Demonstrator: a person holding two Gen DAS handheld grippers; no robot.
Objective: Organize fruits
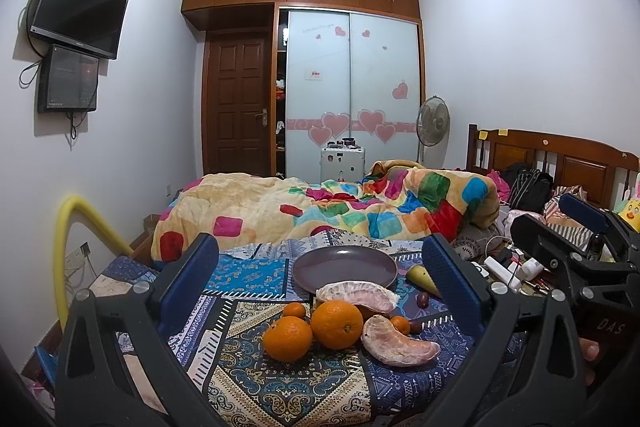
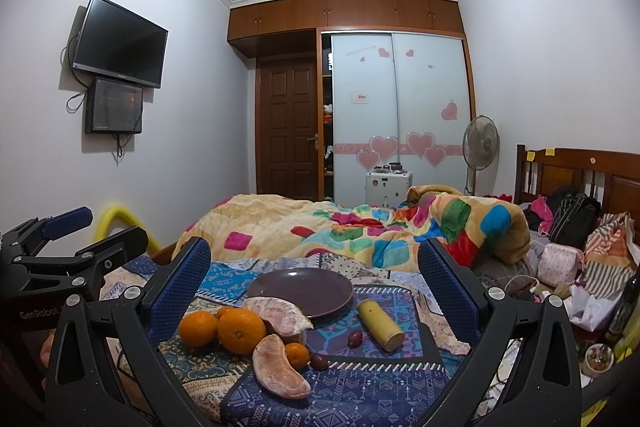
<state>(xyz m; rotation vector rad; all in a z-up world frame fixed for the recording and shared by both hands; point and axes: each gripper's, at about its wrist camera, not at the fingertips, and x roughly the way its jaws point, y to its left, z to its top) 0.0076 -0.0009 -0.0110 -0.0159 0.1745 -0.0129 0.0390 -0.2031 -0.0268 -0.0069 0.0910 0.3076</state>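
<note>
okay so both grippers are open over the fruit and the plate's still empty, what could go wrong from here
1. The oranges sit packed together on soft patterned cloth; nudging one could roll the others.
2. The peeled pomelo segment looks soft, so a hard squeeze may tear it.
3. The other segment leans on the purple plate rim, so shifting the plate could tip it.

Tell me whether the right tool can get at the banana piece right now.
Probably yes: the right tool is open and empty, and the banana piece lies uncovered on the cloth ahead, apart from the plate.
</note>
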